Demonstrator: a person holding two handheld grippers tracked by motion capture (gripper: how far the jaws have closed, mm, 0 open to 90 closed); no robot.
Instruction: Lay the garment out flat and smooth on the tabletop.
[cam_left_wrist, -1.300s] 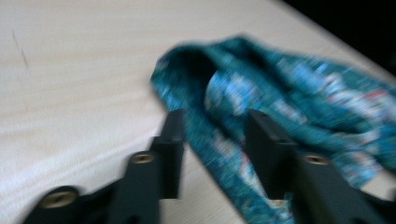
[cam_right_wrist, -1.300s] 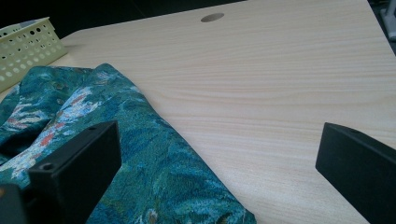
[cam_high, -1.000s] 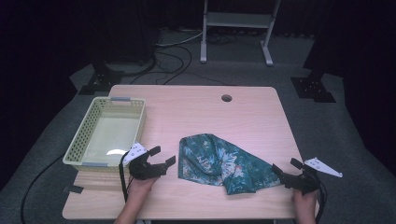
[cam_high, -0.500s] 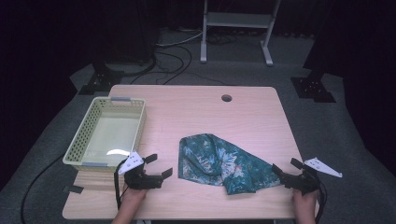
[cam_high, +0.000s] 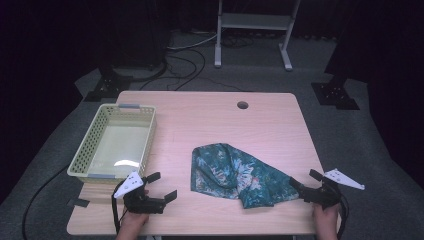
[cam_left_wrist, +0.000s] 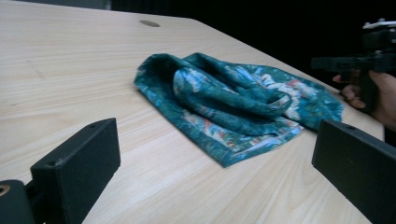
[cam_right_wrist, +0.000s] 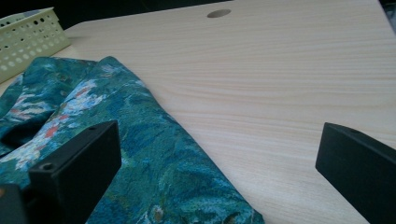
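A light wooden table (cam_high: 220, 125) with a round hole (cam_high: 242, 105) near its far edge carries a crumpled teal floral cloth (cam_high: 235, 172) toward the near right and a pale yellow perforated basket (cam_high: 145, 145) at its left edge

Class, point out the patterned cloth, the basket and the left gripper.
teal floral cloth (cam_high: 235, 172): high view, its middle folds.
pale yellow basket (cam_high: 145, 147): high view, right wall.
left gripper (cam_high: 162, 186): high view, between its open jaws.

Your left gripper (cam_high: 162, 187) is black with blocky square jaws and a pale three-cornered plate on top. A black cable trails from it. Your right gripper (cam_high: 303, 181) looks the same.
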